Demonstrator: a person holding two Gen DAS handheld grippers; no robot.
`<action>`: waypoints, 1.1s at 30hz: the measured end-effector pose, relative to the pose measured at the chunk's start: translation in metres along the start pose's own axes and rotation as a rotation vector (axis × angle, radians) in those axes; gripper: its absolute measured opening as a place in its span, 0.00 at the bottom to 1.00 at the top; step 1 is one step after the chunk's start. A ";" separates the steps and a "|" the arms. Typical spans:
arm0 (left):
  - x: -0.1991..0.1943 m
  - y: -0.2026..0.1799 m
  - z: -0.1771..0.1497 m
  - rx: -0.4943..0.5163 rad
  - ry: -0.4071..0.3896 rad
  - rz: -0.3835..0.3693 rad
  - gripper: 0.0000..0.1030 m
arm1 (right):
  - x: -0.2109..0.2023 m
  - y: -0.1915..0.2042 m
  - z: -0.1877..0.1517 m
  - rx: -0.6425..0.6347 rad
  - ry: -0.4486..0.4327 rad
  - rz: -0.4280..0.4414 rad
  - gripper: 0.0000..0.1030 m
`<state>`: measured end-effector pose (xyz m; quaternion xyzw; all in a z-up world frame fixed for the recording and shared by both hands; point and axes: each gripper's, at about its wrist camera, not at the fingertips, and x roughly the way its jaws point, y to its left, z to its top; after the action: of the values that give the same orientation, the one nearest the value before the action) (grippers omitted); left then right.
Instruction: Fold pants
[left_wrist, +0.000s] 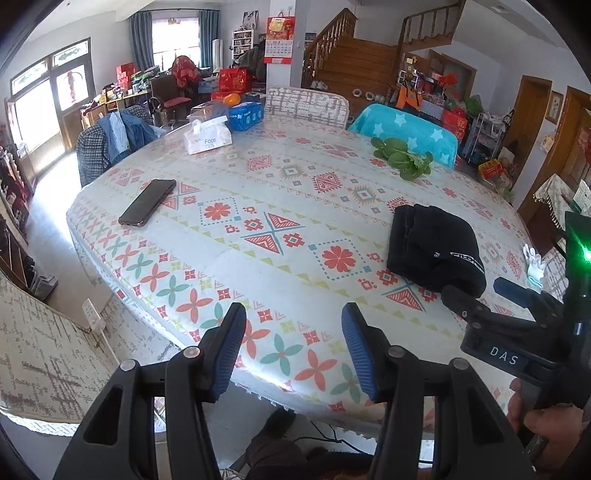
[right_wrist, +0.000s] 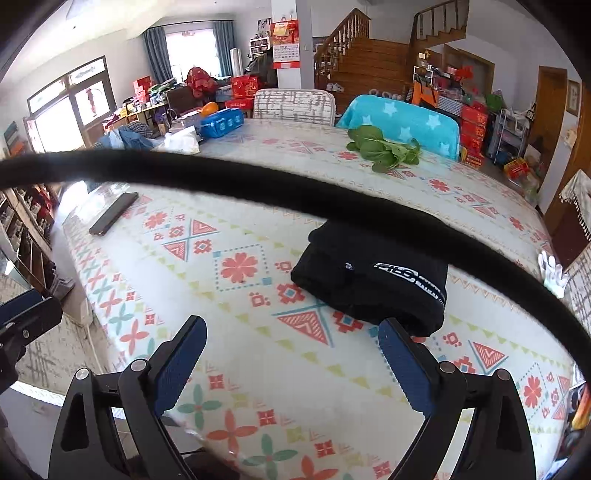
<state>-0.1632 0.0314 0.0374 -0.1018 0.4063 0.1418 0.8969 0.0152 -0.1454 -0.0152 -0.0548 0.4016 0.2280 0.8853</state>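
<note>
The black pants (left_wrist: 432, 247) lie folded into a compact bundle on the patterned tablecloth (left_wrist: 266, 206), right of centre; they show in the right wrist view (right_wrist: 373, 280) too. My left gripper (left_wrist: 293, 332) is open and empty over the table's near edge, well left of the pants. My right gripper (right_wrist: 291, 350) is open and empty, its right finger (right_wrist: 402, 358) just in front of the bundle. It also shows in the left wrist view (left_wrist: 476, 291) at the bundle's near edge. A black cable (right_wrist: 258, 188) arcs across the right wrist view.
A black phone (left_wrist: 147, 202) lies on the left of the table. A tissue box (left_wrist: 207, 138) and blue packet (left_wrist: 245, 116) stand at the far left. Leafy greens (left_wrist: 402, 157) lie far right. A white glove (left_wrist: 533, 262) lies at the right edge. Chairs surround the table.
</note>
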 end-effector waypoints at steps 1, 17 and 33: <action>-0.001 -0.003 0.000 0.008 0.002 -0.006 0.51 | -0.002 -0.003 -0.003 0.012 -0.001 -0.004 0.94; 0.083 -0.066 0.054 0.192 0.086 -0.188 0.52 | -0.020 -0.101 -0.040 0.264 -0.001 -0.219 0.94; 0.160 -0.034 0.098 0.230 0.187 -0.299 0.52 | 0.096 -0.120 0.033 0.332 0.166 -0.453 0.93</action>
<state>0.0179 0.0557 -0.0180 -0.0708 0.4815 -0.0502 0.8722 0.1466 -0.2080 -0.0736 -0.0159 0.4821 -0.0496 0.8746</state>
